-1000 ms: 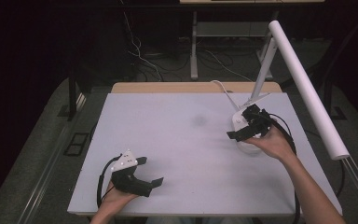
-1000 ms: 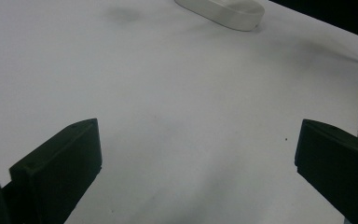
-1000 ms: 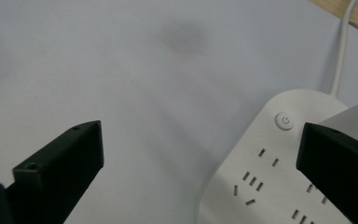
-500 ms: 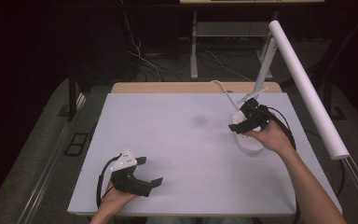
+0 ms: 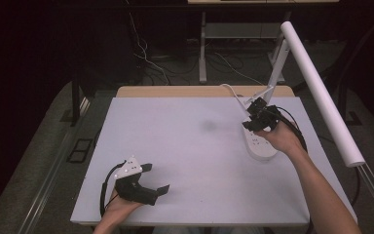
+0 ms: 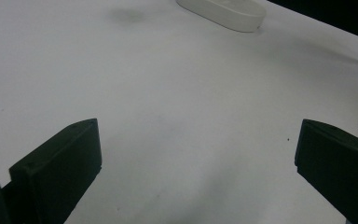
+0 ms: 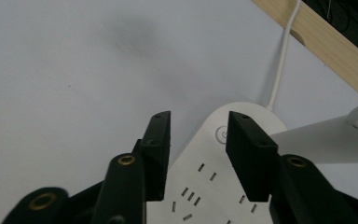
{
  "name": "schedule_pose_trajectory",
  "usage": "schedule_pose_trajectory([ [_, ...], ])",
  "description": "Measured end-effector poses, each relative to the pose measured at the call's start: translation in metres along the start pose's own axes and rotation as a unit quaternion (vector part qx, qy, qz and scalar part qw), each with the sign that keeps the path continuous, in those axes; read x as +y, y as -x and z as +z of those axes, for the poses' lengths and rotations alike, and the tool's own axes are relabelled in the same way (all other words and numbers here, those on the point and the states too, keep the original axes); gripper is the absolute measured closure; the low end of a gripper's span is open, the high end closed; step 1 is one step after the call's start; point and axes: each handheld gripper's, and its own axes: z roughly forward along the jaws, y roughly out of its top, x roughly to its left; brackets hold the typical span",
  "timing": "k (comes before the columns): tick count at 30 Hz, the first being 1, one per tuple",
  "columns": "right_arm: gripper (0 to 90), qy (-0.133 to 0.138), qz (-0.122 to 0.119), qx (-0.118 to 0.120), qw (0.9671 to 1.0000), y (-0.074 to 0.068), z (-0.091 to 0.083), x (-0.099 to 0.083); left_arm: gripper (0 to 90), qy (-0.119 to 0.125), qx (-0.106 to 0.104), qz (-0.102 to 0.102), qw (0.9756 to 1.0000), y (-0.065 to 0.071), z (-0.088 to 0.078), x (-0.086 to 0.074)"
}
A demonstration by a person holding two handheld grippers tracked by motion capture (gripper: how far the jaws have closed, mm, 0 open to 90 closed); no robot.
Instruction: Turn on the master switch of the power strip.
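Sockets on white power strip [image 7: 223, 177] carry no readable lettering.

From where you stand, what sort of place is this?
Probably a lab or workshop set up for recording handling work: a plain white table with a power strip, a lamp over it, and loose cables on the floor behind.

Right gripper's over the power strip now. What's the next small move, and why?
Probably ease the right gripper down toward the round button at the power strip's cord end. Its jaws have just been closing, nothing is between them, and they hang just beside the button, not yet on it.
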Motion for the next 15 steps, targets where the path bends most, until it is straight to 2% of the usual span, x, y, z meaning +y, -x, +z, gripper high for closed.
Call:
schedule_pose_trajectory([
  [5, 69.0, -0.004, -0.006, -0.006, 1.0, 0.0, 0.003, 0.003, 0.0, 0.0, 0.0, 0.0, 1.0, 0.0, 0.0, 0.0],
  [7, 77.6, -0.008, -0.003, -0.014, 0.9999, -0.001, 0.007, 0.005, 0.0, 0.0, 0.0, 0.0, 1.0, 0.0, 0.0, 0.0],
  [11, 88.0, -0.012, -0.004, -0.024, 0.9996, -0.001, 0.013, 0.006, 0.0, 0.001, 0.0, 0.0, 1.0, 0.0, 0.0, 0.0],
  [15, 89.4, -0.011, -0.004, -0.035, 0.9993, -0.001, 0.019, 0.007, 0.0, 0.001, 0.0, 0.0, 1.0, 0.0, 0.0, 0.0],
])
